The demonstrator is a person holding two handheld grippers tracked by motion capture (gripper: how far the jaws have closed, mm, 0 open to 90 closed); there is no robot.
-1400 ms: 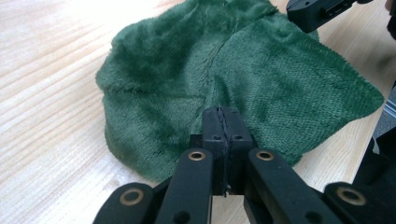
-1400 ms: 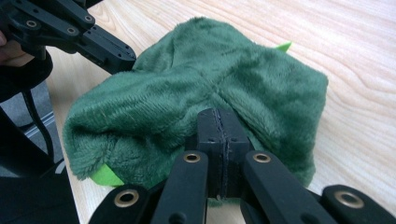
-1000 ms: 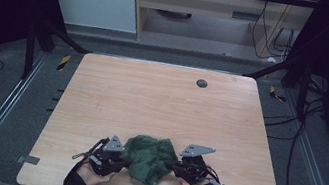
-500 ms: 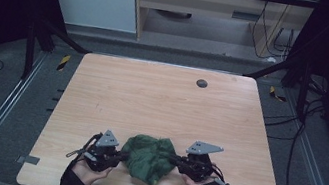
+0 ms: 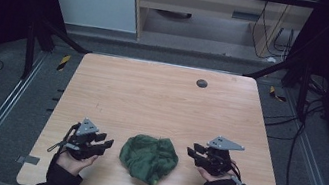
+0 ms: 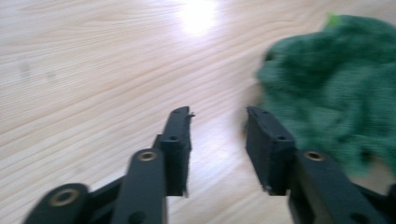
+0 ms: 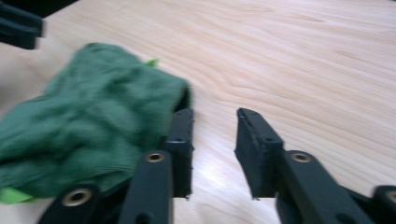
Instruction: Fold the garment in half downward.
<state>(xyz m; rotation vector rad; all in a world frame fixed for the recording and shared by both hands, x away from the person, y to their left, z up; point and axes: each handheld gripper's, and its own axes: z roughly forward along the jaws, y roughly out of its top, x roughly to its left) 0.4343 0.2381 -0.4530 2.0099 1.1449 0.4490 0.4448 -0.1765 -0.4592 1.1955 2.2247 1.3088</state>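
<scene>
A crumpled dark green cloth [image 5: 149, 158] lies in a heap near the front edge of the wooden table [image 5: 161, 97]. My left gripper [image 5: 104, 144] sits to its left, apart from it, and its jaws have just been opening with nothing between them. In the left gripper view the gripper [image 6: 217, 126] stands open over bare wood, the cloth [image 6: 336, 93] off to the right. My right gripper [image 5: 191, 153] is to the cloth's right and has also just been opening, empty. The right gripper view shows the gripper [image 7: 214, 128] open with the cloth [image 7: 93, 126] at its left.
A small dark round disc [image 5: 201, 83] sits near the table's far edge. Black frame bars and cables surround the table on the floor. The far half of the tabletop is bare wood.
Both grippers held the cloth's two sides before. They have let go and drawn apart, left one leftward, right one rightward. The cloth now lies loose between them.
</scene>
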